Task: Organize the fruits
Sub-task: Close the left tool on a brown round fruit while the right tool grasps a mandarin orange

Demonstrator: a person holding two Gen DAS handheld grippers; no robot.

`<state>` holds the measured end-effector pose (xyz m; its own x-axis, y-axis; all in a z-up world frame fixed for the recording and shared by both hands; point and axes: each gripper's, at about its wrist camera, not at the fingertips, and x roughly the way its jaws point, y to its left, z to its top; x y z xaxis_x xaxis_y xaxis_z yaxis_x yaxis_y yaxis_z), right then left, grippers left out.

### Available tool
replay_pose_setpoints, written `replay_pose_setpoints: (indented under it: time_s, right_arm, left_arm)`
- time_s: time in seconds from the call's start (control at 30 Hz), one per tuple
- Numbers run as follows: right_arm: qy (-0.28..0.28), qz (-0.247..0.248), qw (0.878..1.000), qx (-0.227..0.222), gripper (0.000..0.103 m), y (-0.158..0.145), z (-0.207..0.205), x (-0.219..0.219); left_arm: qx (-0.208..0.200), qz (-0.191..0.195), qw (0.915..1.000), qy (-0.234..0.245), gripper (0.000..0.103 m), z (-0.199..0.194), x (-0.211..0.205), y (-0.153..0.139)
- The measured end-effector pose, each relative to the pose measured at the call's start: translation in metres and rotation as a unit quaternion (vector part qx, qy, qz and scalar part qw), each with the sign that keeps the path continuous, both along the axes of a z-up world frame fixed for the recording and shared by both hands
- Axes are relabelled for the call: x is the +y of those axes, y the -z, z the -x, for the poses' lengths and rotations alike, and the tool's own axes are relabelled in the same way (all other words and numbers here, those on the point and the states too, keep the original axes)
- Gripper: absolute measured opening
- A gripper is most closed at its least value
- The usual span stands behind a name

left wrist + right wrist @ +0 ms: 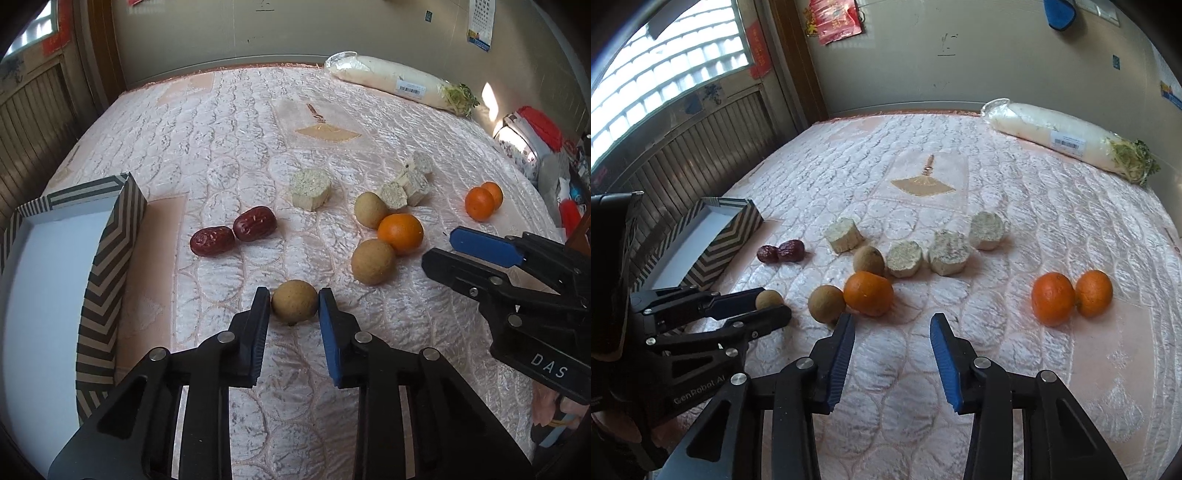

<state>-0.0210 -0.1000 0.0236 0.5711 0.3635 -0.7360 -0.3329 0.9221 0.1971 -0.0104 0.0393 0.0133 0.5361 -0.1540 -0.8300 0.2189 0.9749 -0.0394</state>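
My left gripper (294, 301) is shut on a round brown fruit (294, 302) that rests on the quilted bed; the right wrist view shows the same grip (774, 304). Two more brown fruits (373, 261) (371, 209) lie beside an orange (400, 233). Farther right is a pair of oranges (1052, 298). Two red dates (212, 240) lie near the striped box (110, 258), which has nothing in the part I see. My right gripper (892, 326) is open over bare quilt, just in front of the single orange (868, 293).
Several pale round cakes (905, 258) lie behind the fruit. A bagged white radish (1067, 138) lies at the bed's far right. A wall runs along the far edge, a window and wooden panelling on the left, and piled clutter (535, 136) at the right edge.
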Motion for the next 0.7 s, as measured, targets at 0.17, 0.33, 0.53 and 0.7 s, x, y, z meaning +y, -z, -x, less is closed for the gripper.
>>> replay_pose_setpoints:
  time_s: [0.17,0.33,0.53,0.7]
  right_arm:
    - [-0.015,0.01,1.0,0.004,0.041,0.002,-0.008,0.01]
    - [-0.026,0.004,1.0,0.013,0.04,0.008,-0.02,0.018]
    - [-0.033,-0.01,0.999,0.023,0.031,0.012,-0.028,0.022]
    - [-0.021,-0.007,1.0,0.01,0.03,0.005,-0.018,0.018]
  left_arm:
    - [0.001,-0.002,1.0,-0.001,0.026,0.0,0.0,0.0]
    - [0.001,-0.003,1.0,-0.002,0.026,0.0,0.0,0.0]
    - [0.0,-0.004,1.0,-0.004,0.026,-0.001,0.0,0.0]
    - [-0.004,-0.002,0.9999,-0.014,0.025,0.001,0.003,-0.002]
